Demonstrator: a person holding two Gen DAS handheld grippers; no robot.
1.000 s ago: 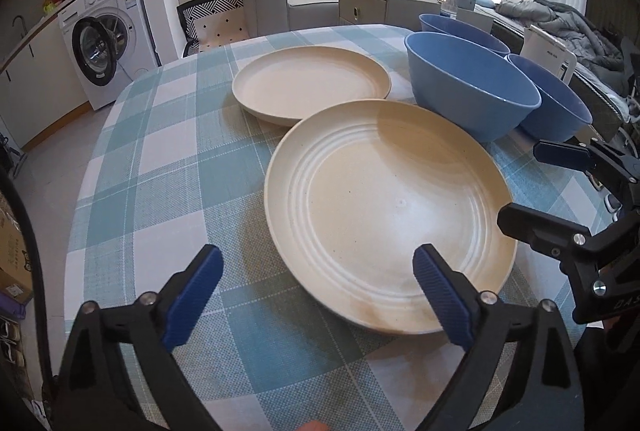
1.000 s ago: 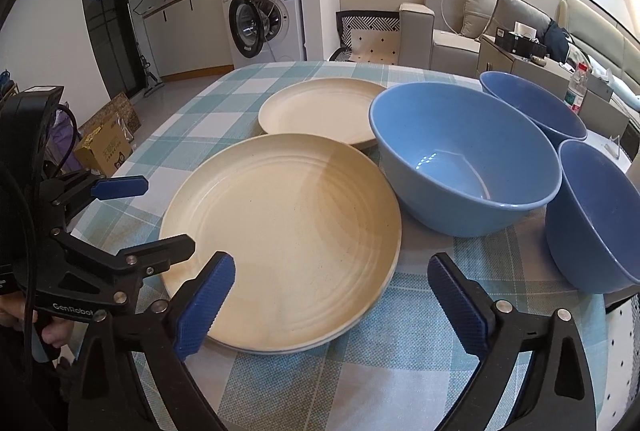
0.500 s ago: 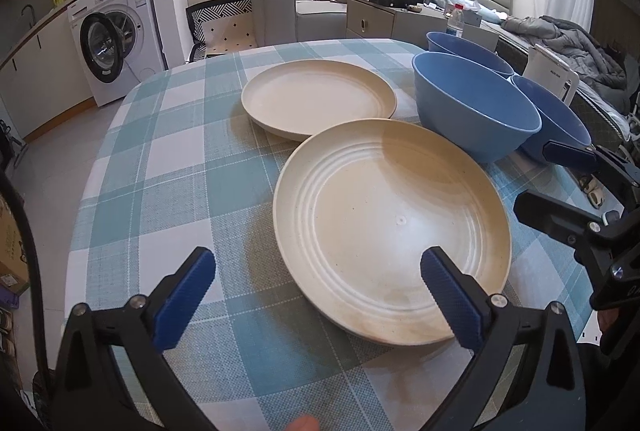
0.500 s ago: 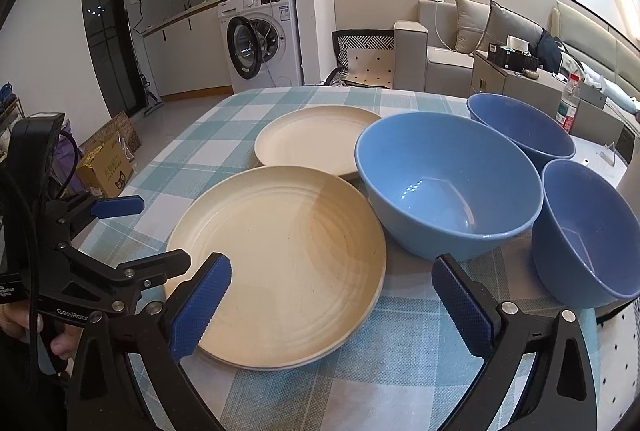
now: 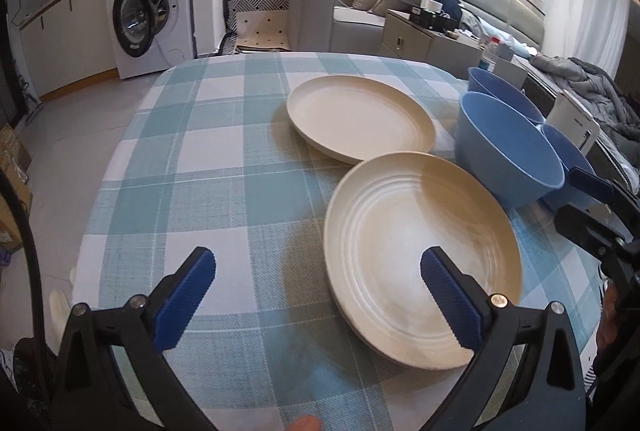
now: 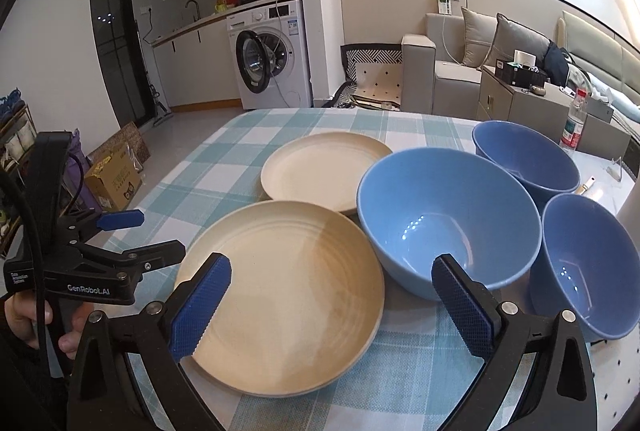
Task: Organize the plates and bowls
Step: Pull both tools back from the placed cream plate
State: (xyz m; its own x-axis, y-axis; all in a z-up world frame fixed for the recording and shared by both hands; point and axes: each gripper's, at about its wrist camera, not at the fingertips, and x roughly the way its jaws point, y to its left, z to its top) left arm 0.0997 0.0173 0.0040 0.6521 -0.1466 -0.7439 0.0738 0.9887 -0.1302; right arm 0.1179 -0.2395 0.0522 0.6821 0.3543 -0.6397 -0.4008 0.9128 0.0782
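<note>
Both your left gripper (image 5: 316,295) and right gripper (image 6: 332,295) hang wide open, holding nothing. The near ridged cream round plate (image 6: 280,291) lies flat on the checked tablecloth (image 5: 192,167), left of 3 glossy blue bowls (image 6: 448,219). It looks stiff, light and slippery: pinch its raised rim.

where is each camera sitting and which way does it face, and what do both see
Left wrist: rides the left hand-held gripper, open, looking down and forward over the near plate to the far plate; the right hand-held gripper shows at its right edge.
Right wrist: rides the right hand-held gripper, open, looking over the near plate and big bowl; the left hand-held gripper and a hand show at left.
Shared: both plates, the blue bowls, checked tablecloth, washing machine, sofa.
</note>
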